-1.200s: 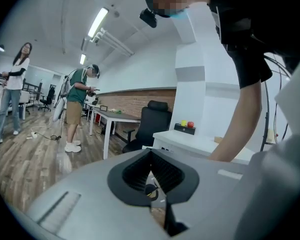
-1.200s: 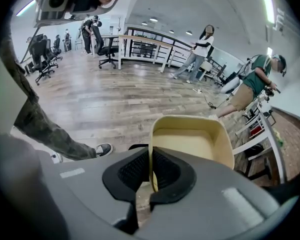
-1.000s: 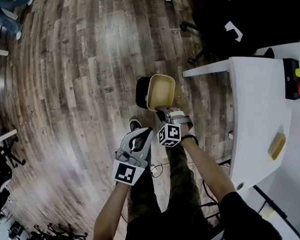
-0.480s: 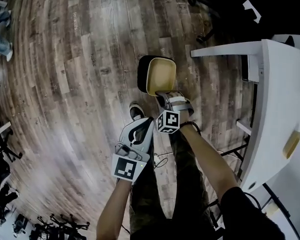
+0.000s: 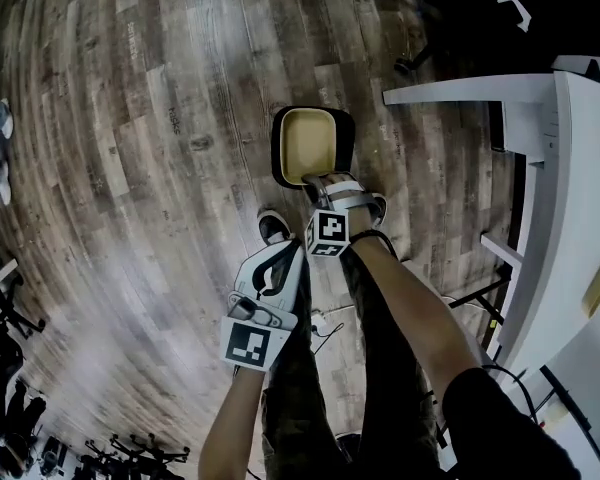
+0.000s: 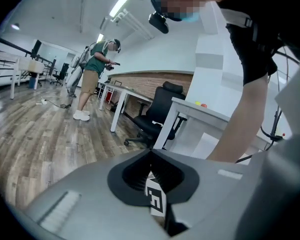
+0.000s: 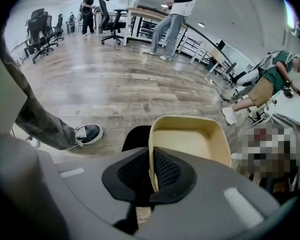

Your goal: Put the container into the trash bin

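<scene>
Container (image 5: 307,144) hung over the bin (image 5: 277,160), its rim pinched by the right gripper (image 5: 316,180); left gripper (image 5: 285,253) closed, empty, near the bin.

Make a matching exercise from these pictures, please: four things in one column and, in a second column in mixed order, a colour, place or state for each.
Things
1. container
2. trash bin
3. left gripper
4. table

Descriptions
A. white, at the right edge of the head view
B. black, standing on the wooden floor
C. beige, gripped at its rim by the right gripper
D. jaws together, holding nothing

Right pairs: 1-C, 2-B, 3-D, 4-A
</scene>
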Demonstrator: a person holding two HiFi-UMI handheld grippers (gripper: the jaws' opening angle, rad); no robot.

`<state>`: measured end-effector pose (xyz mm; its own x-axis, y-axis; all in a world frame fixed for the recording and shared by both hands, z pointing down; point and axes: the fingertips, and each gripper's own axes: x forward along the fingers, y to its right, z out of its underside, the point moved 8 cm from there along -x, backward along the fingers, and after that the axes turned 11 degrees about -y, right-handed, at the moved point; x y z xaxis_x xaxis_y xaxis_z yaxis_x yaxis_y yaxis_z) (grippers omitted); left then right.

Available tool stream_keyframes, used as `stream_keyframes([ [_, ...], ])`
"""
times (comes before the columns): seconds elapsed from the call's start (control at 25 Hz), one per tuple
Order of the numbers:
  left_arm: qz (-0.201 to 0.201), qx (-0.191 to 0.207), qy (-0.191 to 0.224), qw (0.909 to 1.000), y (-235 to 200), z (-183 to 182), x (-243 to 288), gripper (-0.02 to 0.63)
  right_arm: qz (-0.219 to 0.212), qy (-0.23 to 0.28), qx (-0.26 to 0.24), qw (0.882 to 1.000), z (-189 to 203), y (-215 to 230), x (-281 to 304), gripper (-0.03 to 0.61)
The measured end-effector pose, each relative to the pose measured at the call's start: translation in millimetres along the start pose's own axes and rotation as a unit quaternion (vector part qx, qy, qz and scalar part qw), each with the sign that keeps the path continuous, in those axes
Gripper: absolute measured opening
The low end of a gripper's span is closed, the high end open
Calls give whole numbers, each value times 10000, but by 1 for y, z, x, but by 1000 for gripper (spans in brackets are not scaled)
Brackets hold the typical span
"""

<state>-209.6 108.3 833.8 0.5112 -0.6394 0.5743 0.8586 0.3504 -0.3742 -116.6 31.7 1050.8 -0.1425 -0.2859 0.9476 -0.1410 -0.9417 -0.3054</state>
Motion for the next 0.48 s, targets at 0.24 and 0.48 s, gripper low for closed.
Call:
stream_keyframes([
  [0.24, -39, 38, 25, 10000, -16, 11, 15, -5, -183, -163, 24, 9997, 9, -7, 31, 35],
  [0.48, -71, -35, -11, 10000, -24, 17, 31, -5, -282, -187, 22, 9994, 12, -8, 54, 38],
])
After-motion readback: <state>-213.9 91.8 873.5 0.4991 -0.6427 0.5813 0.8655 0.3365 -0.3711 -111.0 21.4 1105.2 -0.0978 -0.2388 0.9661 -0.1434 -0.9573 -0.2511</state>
